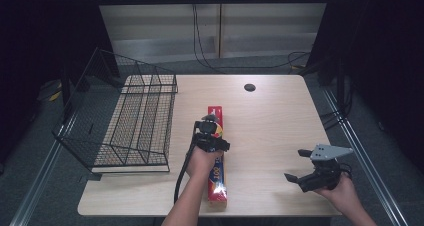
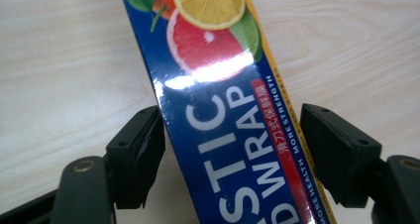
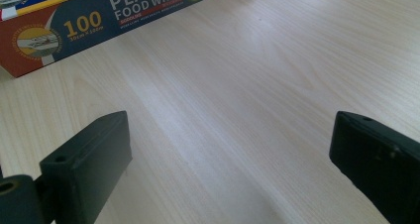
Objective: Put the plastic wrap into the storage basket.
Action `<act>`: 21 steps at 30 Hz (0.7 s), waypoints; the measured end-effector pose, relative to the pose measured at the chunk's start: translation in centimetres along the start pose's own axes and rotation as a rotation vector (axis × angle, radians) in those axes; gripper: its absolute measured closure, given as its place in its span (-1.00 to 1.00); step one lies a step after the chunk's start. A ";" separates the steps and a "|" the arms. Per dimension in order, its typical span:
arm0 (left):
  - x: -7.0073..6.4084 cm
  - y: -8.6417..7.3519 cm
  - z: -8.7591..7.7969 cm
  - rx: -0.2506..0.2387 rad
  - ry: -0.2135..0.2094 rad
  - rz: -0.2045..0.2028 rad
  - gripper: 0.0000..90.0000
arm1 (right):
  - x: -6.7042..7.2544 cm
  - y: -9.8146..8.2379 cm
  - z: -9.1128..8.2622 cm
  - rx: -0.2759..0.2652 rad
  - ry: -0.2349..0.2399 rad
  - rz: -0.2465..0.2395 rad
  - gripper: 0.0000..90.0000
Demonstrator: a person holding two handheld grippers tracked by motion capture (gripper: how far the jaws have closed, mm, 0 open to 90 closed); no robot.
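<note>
- the high view is dim and soft; dark curtains swallow both sides, and the pale table [image 1: 280, 136] is evenly lit from above.
- a white glare streak crosses the glossy plastic wrap box [image 2: 218, 110].
- near jaws blur in both gripper views.

A pale wood-grain desk [image 1: 280, 136] stands on grey carpet [image 1: 30, 186], with a dark round cable hole [image 1: 249, 87] near its far edge. Beyond that edge runs a light panelled wall [image 1: 210, 31] with black cables [image 1: 200, 46] hanging down it. Dark curtains [image 1: 45, 31] close both sides.
</note>
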State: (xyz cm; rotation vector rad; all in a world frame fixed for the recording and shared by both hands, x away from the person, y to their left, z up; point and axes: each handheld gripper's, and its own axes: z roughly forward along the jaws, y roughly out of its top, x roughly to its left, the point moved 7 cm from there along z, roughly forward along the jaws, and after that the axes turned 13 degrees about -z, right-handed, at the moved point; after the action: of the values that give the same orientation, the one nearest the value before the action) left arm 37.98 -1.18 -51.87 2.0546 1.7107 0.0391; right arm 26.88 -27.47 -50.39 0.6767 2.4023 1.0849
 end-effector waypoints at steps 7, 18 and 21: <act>0.0 0.2 -0.1 0.042 -0.010 -0.066 -0.27 | 0.0 0.0 0.0 -0.002 0.001 0.001 -0.95; 0.1 0.6 -0.7 0.131 0.062 -0.023 -0.01 | -0.1 0.0 0.0 -0.005 0.000 0.001 -0.95; 0.1 0.8 -1.1 0.146 0.052 -0.022 0.00 | -0.1 0.1 -0.1 -0.013 0.002 0.000 -0.95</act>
State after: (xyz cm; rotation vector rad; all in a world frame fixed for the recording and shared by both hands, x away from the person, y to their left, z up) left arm 38.40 -0.84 -50.57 2.1562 1.8155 -0.0414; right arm 26.90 -27.51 -50.23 0.6716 2.3948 1.1003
